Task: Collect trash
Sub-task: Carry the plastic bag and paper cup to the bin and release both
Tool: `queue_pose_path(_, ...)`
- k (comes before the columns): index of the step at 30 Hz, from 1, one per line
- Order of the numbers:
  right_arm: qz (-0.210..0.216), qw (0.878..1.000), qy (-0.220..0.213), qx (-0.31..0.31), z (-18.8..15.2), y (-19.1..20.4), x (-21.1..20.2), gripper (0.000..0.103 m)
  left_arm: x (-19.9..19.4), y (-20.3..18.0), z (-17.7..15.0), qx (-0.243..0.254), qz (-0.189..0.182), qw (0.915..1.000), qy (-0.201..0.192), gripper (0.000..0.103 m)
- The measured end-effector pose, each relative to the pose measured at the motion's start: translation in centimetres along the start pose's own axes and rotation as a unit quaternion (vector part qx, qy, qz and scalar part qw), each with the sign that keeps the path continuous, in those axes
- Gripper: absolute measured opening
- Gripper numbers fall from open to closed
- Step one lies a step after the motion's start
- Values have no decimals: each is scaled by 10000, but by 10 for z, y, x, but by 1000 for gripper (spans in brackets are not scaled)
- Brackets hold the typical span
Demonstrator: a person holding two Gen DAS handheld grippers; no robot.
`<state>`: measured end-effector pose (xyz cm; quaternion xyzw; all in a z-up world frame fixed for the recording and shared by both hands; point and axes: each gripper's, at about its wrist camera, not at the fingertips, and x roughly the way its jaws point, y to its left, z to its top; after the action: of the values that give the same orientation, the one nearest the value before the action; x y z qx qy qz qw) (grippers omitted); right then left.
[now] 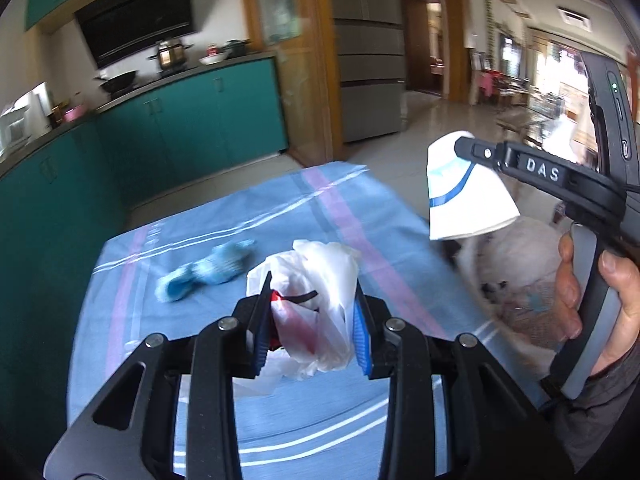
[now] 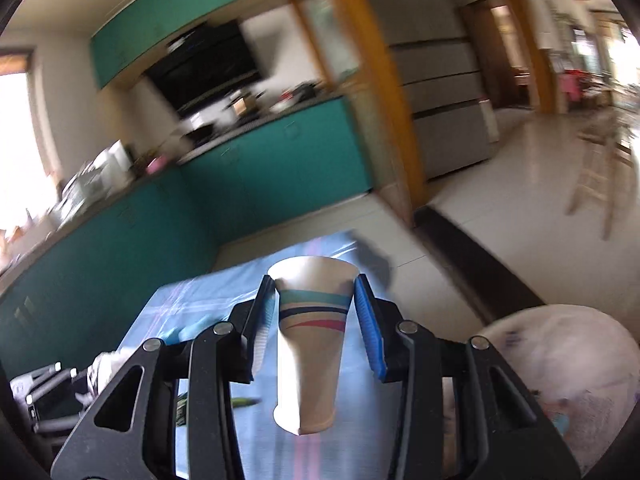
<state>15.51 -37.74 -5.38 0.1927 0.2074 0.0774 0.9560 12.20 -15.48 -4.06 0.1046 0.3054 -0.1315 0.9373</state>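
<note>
Crumpled plastic bag (image 1: 316, 312), tapered paper cup (image 2: 310, 344)

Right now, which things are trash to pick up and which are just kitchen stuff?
Trash job:
paper cup in right gripper
plastic bag in left gripper
blue wad
white trash bag

Just there:
wok
steel pot
fridge

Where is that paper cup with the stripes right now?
The paper cup is pinched in the right gripper, held in the air above the blue tablecloth, at the table's right edge, near the white trash bag.
</note>
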Motion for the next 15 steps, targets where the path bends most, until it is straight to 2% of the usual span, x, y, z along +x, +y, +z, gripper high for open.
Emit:
queue_pose_path(2, -336, 9988, -202, 280, 0, -22, -13, 41, 3, -20, 5, 103, -252, 9996, -58, 35)
queue_pose_path(6, -1264, 9892, -510, 539, -3, -58, -35, 41, 11, -61, 13, 339, -737, 9966, -112, 35)
queue_pose_path(10, -2177, 9712, -759, 609, -7, -84, -57, 41, 29, -101, 21, 447, -1253, 9911, -49, 35)
queue_pose_path(15, -2801, 9534, -783, 799, -13, -110, -70, 41, 61, -152, 18, 528, -1902, 9801, 197, 35)
